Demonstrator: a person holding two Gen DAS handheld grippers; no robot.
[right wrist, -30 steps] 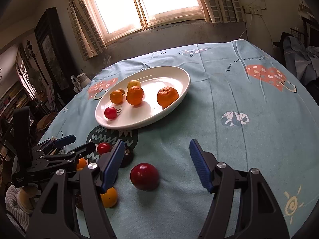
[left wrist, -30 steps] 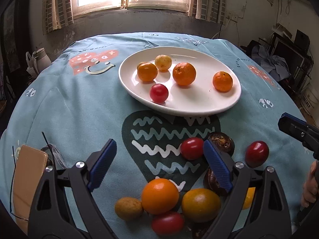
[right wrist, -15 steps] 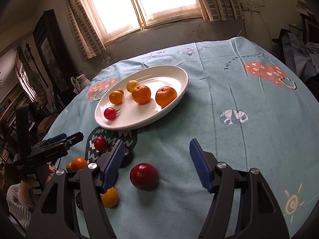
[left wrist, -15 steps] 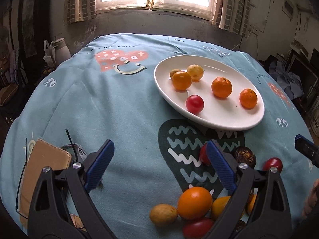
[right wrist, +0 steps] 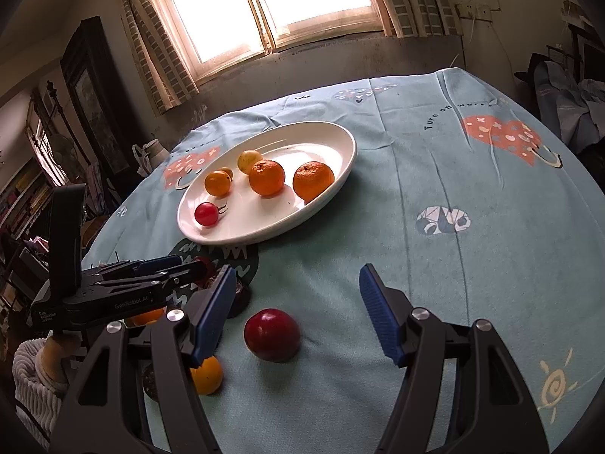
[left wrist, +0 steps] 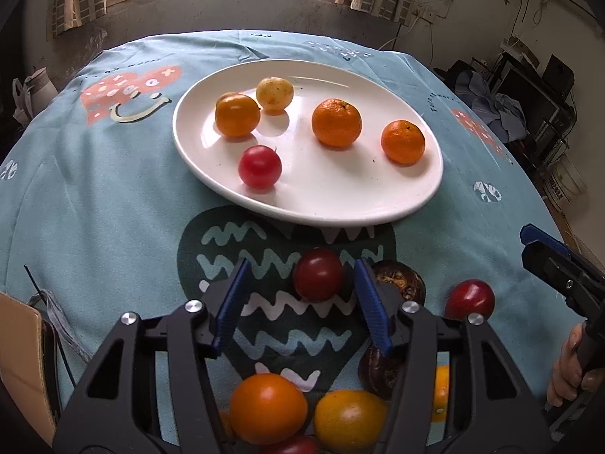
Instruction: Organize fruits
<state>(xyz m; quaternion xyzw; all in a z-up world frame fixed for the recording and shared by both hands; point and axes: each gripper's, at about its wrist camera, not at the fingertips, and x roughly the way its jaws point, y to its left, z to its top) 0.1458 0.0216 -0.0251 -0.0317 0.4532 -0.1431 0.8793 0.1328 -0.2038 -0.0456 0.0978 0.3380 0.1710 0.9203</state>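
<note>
We took the white plate [left wrist: 423, 204] as landmark on the worktop [left wrist: 113, 196], which carried a blue printed cloth. On the plate lay two mandarins [left wrist: 336, 123], a smaller orange fruit [left wrist: 237, 114], a yellow fruit [left wrist: 274, 92] and a red cherry tomato [left wrist: 259, 167]. Just in front of the plate's near rim, the left gripper [left wrist: 300, 295] stood with its jaws half open; they had just been closing about a dark red tomato [left wrist: 318, 279] (the right pad seemed beside it, and we could not tell whether either touched). A brown shrivelled fruit [left wrist: 401, 278] lay just right of that tomato. Nearer the camera lay an orange fruit [left wrist: 267, 408] and a yellow-orange one [left wrist: 349, 420]. Further right of the plate's near rim, the right gripper [right wrist: 298, 314] held its jaws wide and empty, a red plum-like fruit [right wrist: 272, 335] lying on the cloth between them, untouched.
</note>
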